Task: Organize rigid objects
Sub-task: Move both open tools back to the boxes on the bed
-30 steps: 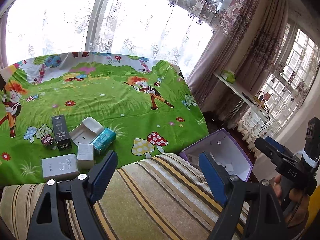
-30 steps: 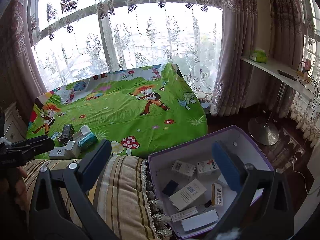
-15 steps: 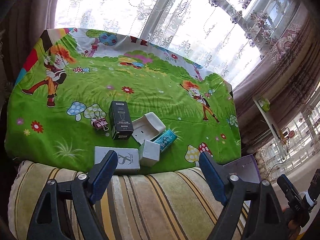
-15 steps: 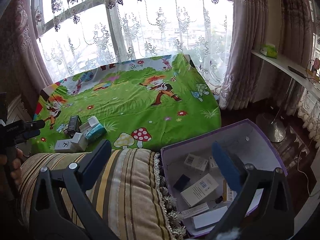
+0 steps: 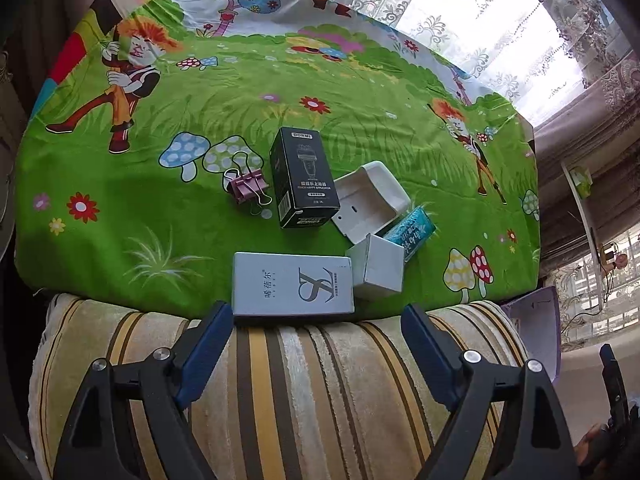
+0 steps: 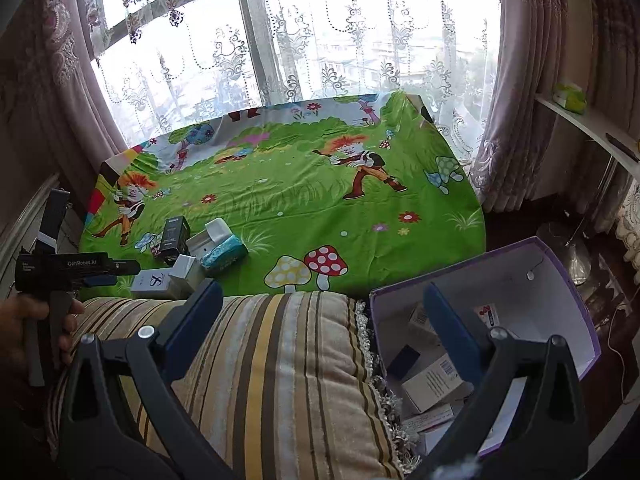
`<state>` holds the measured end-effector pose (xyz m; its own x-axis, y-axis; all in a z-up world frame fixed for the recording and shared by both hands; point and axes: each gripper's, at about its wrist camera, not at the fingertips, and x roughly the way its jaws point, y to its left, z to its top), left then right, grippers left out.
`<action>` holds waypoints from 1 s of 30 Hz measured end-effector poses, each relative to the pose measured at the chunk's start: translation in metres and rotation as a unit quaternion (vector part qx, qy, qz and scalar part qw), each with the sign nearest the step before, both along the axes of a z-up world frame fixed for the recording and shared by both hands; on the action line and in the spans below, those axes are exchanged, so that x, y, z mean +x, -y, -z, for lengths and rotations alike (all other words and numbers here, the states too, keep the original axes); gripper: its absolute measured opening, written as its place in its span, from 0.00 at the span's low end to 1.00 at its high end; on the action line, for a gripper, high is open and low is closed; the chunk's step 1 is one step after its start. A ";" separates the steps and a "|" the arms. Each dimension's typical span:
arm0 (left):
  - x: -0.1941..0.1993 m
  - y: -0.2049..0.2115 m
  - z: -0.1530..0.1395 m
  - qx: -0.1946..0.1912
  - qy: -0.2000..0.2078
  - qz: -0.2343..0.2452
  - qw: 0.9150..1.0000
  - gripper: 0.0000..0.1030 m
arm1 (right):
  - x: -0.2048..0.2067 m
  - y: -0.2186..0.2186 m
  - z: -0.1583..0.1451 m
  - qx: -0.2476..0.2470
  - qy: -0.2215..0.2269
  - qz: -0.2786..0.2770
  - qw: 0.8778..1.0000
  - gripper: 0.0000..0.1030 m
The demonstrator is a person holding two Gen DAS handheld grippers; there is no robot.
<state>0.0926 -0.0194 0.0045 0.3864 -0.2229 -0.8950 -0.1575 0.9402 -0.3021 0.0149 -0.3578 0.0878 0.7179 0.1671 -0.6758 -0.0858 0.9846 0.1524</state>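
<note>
On the green cartoon bedsheet [image 5: 280,92] lie a silver box [image 5: 292,284], a small white box [image 5: 378,266], a black box [image 5: 302,178], an open white case [image 5: 370,202], a teal packet [image 5: 412,232] and a pink binder clip [image 5: 246,186]. My left gripper [image 5: 318,320] hovers over the striped cushion [image 5: 320,380] just short of the silver box, its jaws opening with nothing between them. My right gripper [image 6: 322,292] is open and empty, spanning the cushion's end and the purple box [image 6: 520,276], which holds several small cartons [image 6: 430,384].
A person's hand [image 6: 16,332] holds the left gripper [image 6: 80,270] at the bed's near left corner. Curtains and a window stand behind the bed. A white shelf [image 6: 580,120] with a green item runs along the right wall. A lamp base [image 6: 576,260] sits on the dark floor.
The left gripper swung left and tipped down, from the purple box to the cluster of boxes, which now fill its view. The right gripper shifted slightly; the purple box sits further right.
</note>
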 end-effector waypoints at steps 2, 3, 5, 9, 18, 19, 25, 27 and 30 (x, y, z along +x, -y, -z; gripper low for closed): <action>0.004 0.000 0.006 0.001 -0.013 0.003 1.000 0.86 | 0.004 -0.007 0.001 0.000 -0.006 -0.007 1.000 0.98; 0.006 0.001 0.008 -0.001 -0.019 0.005 1.000 0.86 | 0.007 -0.011 0.001 -0.001 -0.008 -0.011 1.000 0.98; 0.009 0.003 0.012 0.000 -0.028 0.011 1.000 0.88 | 0.011 -0.020 0.001 -0.005 -0.011 -0.019 1.000 0.98; 0.016 0.010 0.022 0.021 -0.047 0.021 0.998 0.90 | 0.020 -0.037 0.002 -0.012 -0.016 -0.039 0.999 0.98; 0.027 0.013 0.037 0.043 -0.075 0.027 0.996 0.91 | 0.037 -0.066 0.006 -0.025 -0.031 -0.068 0.997 0.98; 0.029 0.014 0.039 0.045 -0.077 0.027 0.996 0.91 | 0.038 -0.069 0.006 -0.027 -0.030 -0.070 0.997 0.98; 0.036 0.014 0.047 0.054 -0.081 0.026 0.995 0.91 | 0.042 -0.086 0.009 -0.043 -0.030 -0.083 0.995 0.98; 0.036 0.012 0.049 0.053 -0.082 0.026 0.995 0.89 | 0.045 -0.090 0.011 -0.045 -0.033 -0.086 0.995 0.98; 0.036 0.011 0.049 0.047 -0.080 0.025 0.995 0.86 | 0.049 -0.095 0.014 -0.046 -0.039 -0.089 0.994 0.98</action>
